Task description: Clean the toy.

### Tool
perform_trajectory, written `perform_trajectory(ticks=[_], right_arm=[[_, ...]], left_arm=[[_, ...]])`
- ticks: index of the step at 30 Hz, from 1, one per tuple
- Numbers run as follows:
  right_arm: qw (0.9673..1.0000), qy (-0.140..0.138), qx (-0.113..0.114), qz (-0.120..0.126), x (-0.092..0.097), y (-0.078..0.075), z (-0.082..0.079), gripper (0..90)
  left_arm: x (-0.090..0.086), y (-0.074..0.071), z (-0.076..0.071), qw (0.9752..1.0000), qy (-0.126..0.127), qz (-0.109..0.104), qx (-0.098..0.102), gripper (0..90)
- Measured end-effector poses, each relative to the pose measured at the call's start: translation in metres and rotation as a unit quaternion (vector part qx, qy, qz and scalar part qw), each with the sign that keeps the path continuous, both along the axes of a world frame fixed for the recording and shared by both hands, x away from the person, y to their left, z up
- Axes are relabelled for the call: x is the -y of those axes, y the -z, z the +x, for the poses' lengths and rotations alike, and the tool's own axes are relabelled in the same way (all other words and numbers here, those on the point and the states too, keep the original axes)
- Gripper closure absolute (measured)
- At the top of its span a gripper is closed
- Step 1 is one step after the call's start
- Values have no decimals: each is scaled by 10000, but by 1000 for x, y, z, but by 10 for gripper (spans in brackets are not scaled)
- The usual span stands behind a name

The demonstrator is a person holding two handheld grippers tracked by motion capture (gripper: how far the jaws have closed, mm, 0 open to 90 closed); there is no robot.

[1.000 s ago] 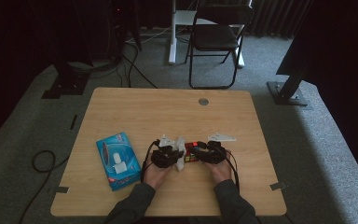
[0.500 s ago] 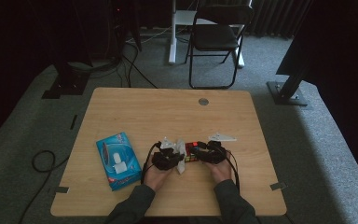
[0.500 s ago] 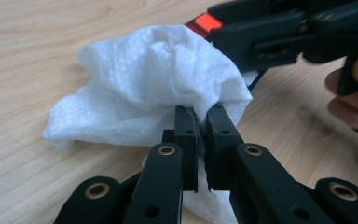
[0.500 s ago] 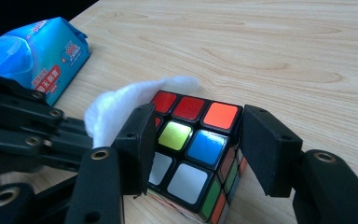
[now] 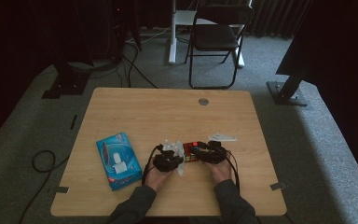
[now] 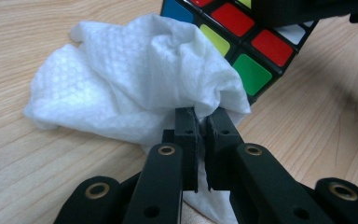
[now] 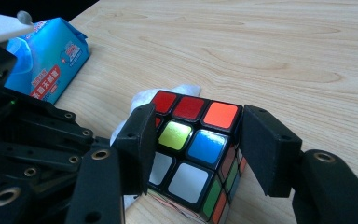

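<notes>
The step in hand, as I judge it, is to wipe the multicoloured plastic puzzle cube (image 7: pixel 193 154) with the white embossed wet wipe (image 6: pixel 130 88), and the cube stands on the light wooden table (image 5: pixel 168 116) near the person's edge, between the two hands. The right gripper (image 7: pixel 196 149) has its two black jaws on opposite sides of the cube and holds it in place, with the top face of red, orange, yellow-green and blue stickers free between them. The left gripper (image 6: pixel 201 128) is closed tightly on a fold of the wipe, and the loose bulk of the wipe lies against the side of the cube with the green and red stickers. To do this well, I think the right gripper should keep a firm and steady hold so that the cube does not turn or slide, while the left one drags the wipe along one face at a time with light pressure. The pinch is on a small fold, so a hard pull could tear the wipe or draw it out. The blue packet of wet wipes (image 5: pixel 118 160) lies well apart on the left, ready if a fresh sheet is needed.
</notes>
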State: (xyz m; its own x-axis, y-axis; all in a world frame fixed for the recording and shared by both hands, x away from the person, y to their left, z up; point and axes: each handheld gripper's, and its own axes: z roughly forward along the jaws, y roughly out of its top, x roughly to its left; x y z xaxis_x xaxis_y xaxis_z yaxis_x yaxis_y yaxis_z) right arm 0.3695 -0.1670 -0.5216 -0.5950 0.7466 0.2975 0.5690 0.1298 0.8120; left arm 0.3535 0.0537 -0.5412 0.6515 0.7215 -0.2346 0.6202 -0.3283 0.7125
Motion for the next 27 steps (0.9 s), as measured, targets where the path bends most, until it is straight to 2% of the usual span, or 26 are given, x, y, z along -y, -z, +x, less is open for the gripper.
perform_trajectory(ticks=[11,17,19,24,27], right_arm=[[10000,-86,14,7,0,0,0,476],[9998,-194,57,-62,-1,-1,0,490],[9997,-221,47,-46,-1,-1,0,490],[9993,-377,40,-63,-1,-2,-1,494],[9988,-467,82,-88,-2,-2,-2,497]], left_arm=[[-13,-16,13,9993,-322,-139,129,851],[-21,-17,23,9986,-490,-179,109,849],[-21,-17,24,9984,-491,-239,122,848],[-16,-14,27,9986,-485,-155,123,848],[-16,-14,29,9984,-518,-178,144,846]])
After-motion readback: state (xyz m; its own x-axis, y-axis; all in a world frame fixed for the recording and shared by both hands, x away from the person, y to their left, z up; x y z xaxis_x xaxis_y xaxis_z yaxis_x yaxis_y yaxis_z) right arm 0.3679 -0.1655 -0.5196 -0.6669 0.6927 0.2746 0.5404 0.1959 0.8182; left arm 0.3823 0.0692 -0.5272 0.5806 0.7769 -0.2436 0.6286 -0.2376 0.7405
